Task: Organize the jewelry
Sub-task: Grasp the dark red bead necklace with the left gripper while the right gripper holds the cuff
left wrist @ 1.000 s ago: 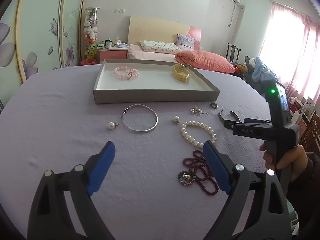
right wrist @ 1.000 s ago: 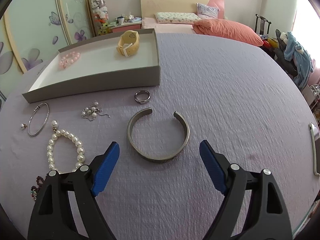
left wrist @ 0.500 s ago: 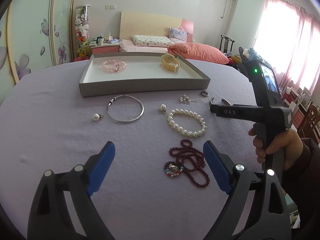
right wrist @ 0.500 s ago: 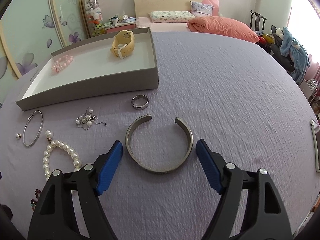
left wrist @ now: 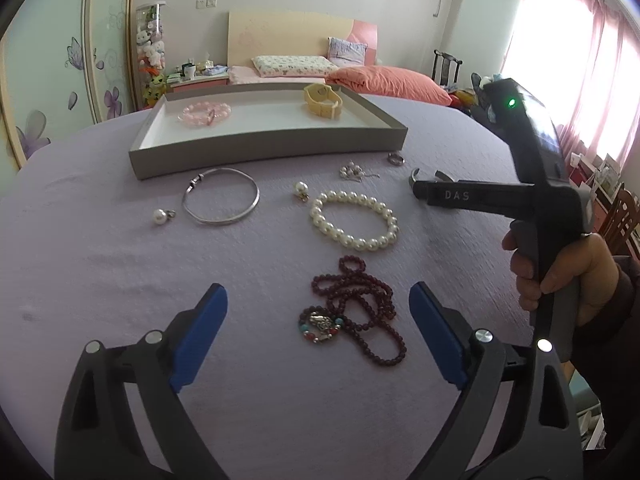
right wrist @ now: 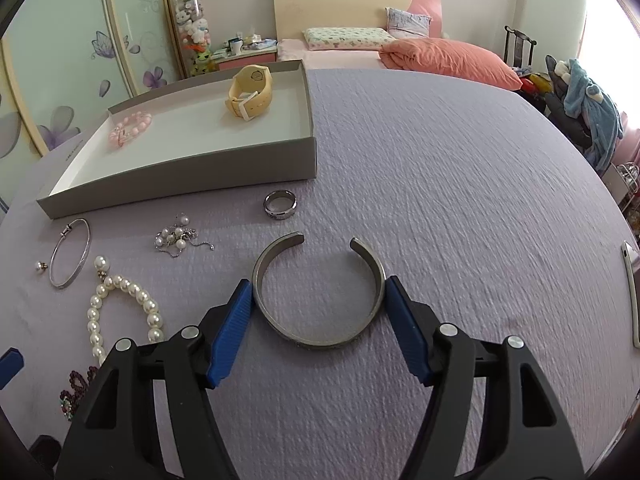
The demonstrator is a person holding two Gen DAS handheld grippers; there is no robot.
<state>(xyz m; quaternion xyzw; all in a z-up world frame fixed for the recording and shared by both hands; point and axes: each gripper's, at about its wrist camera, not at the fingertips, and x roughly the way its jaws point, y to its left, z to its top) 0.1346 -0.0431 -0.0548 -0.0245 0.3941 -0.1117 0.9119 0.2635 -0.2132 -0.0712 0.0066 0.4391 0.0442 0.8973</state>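
Observation:
A silver open cuff [right wrist: 320, 336] lies flat on the lilac cloth between the blue pads of my right gripper [right wrist: 316, 284]. Its jaws are closing, and the pad tips stand right at the cuff's two sides. My left gripper [left wrist: 318, 292] is open and hangs over a dark red bead necklace [left wrist: 360, 308] with a beaded pendant. The grey tray [left wrist: 268, 148] at the back holds a pink bead bracelet [left wrist: 206, 112] and a yellow watch [left wrist: 323, 100]. In front of the tray lie a silver bangle [left wrist: 220, 196] and a pearl bracelet [left wrist: 354, 220].
Small pieces lie loose before the tray: a pearl pendant [left wrist: 160, 216], a pearl earring [left wrist: 301, 189], a pearl cluster [right wrist: 176, 236] and a steel ring [right wrist: 280, 204]. A hand [left wrist: 560, 272] holds the right gripper's handle. A phone [right wrist: 632, 292] lies at the table's right edge.
The right gripper's pads have come in from well apart to the cuff's sides. The left gripper has moved forward and lower, so the red necklace now sits between its fingers.

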